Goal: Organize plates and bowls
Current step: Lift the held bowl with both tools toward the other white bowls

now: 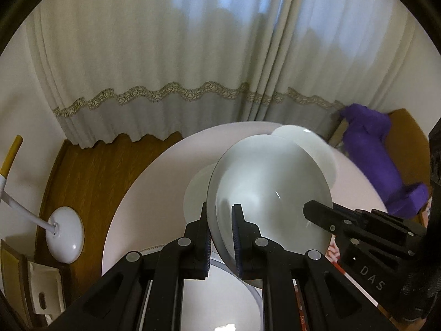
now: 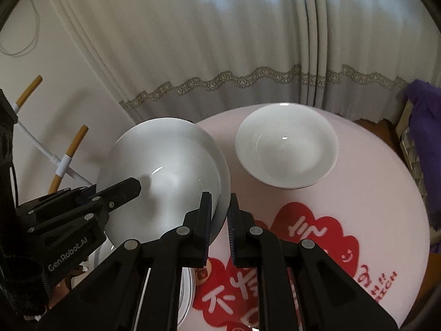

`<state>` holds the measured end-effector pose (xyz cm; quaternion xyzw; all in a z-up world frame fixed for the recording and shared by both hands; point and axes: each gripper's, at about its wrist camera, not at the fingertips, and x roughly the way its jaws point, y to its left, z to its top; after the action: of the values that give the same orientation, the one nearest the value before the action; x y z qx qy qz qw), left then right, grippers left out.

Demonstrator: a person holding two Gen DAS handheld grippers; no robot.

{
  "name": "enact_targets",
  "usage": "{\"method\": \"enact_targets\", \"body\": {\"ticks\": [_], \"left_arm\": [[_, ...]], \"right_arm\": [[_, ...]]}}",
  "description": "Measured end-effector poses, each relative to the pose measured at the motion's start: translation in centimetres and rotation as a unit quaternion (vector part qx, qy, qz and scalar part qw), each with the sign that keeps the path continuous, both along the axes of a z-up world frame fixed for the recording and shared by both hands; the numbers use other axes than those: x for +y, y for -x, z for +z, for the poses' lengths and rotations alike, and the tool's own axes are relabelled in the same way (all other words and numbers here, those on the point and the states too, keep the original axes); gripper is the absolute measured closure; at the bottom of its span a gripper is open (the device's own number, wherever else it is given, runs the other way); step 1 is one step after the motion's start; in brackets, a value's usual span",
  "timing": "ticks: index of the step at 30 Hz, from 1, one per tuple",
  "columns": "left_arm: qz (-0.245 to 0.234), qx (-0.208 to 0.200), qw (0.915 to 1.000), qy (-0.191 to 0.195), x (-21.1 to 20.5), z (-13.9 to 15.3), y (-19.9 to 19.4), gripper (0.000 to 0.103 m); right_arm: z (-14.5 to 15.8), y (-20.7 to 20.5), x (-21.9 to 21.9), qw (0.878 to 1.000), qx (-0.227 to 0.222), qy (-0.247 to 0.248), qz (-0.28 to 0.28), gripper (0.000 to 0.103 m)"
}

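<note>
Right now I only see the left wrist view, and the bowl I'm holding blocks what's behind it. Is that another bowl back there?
Observer: Yes. The right wrist view shows a second white bowl upright and empty on the pink table, apart from the held bowl.
Operator: Is the right tool really gripping?
Observer: Yes, the right tool has one finger on each side of the held bowl's rim.
Operator: What lies ahead of it?
Observer: A red print with white characters on the tabletop.
</note>
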<state>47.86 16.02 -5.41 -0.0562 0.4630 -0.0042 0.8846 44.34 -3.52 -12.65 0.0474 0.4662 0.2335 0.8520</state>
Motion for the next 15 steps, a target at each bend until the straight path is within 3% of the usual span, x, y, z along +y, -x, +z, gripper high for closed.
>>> {"method": "enact_targets", "body": {"ticks": [7, 15], "left_arm": [[0.001, 0.018, 0.9998, 0.001, -0.9, -2.5, -5.0, 0.093], [0.004, 0.022, 0.9998, 0.002, -0.9, -3.7, -7.1, 0.093]], "right_arm": [[-2.1, -0.9, 1.0, 0.999, 0.010, 0.028, -0.011, 0.092], [-2.8, -1.6, 1.7, 0.999, 0.015, 0.040, -0.021, 0.091]]}}
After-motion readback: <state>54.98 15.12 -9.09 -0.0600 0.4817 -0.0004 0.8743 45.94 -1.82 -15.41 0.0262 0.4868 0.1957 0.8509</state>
